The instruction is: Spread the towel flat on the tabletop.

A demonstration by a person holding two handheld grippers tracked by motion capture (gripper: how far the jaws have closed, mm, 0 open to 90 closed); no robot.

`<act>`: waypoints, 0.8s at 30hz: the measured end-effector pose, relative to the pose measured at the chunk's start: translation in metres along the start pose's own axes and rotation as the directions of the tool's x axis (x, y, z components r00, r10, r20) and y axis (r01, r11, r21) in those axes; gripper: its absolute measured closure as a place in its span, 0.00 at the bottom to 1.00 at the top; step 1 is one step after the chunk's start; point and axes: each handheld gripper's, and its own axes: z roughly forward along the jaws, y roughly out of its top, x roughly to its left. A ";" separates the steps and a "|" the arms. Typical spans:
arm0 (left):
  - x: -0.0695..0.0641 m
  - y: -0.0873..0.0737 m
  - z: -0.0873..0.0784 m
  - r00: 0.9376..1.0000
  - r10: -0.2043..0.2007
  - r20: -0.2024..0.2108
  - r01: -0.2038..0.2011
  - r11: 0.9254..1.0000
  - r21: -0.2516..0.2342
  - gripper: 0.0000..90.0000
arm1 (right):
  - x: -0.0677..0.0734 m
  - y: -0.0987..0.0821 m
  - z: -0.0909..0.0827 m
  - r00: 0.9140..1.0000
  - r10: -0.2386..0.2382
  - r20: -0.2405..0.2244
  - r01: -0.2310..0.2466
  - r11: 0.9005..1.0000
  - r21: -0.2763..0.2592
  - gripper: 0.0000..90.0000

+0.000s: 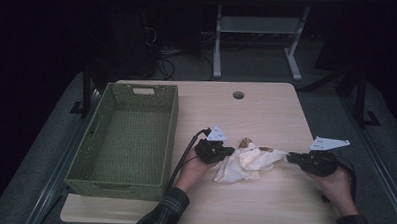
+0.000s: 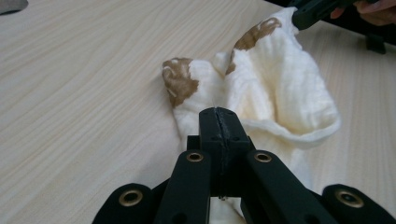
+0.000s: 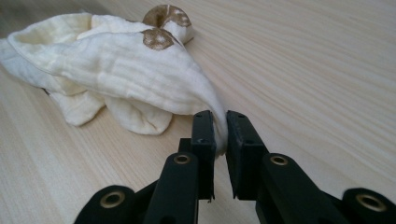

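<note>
I have the cream cloth (image 1: 245,164) with brown patches lying crumpled on the wooden table (image 1: 266,112), near the middle of its near half, to the right of the green woven basket (image 1: 128,139). My left gripper (image 2: 218,116) is fully closed, jaws meeting on the cloth's left edge. My right gripper (image 3: 220,133) is pinched tight on the cloth's right corner, fabric squeezed between its pads.

Dim lab or office workroom, pale wooden desk (image 1: 266,109) with cable hole (image 1: 238,95), floor cables (image 1: 164,66), metal-framed table legs (image 1: 218,42)
</note>
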 end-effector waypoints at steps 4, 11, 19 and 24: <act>0.005 -0.006 0.011 1.000 -0.017 0.003 0.017 0.999 0.038 0.81 | 0.000 -0.002 0.003 1.000 -0.008 0.000 0.008 1.000 0.015 0.90; 0.002 -0.009 0.020 1.000 0.019 0.024 -0.021 0.996 0.090 0.88 | 0.000 -0.003 0.006 1.000 -0.016 -0.001 0.016 1.000 0.025 0.90; -0.003 -0.001 0.007 1.000 0.016 0.003 -0.016 0.999 0.040 1.00 | -0.001 -0.004 0.005 1.000 -0.017 0.008 0.017 0.999 0.031 0.90; 0.000 0.004 -0.009 0.999 -0.015 -0.037 0.015 1.000 -0.020 1.00 | -0.002 -0.004 0.002 1.000 -0.012 0.013 0.012 1.000 0.022 0.90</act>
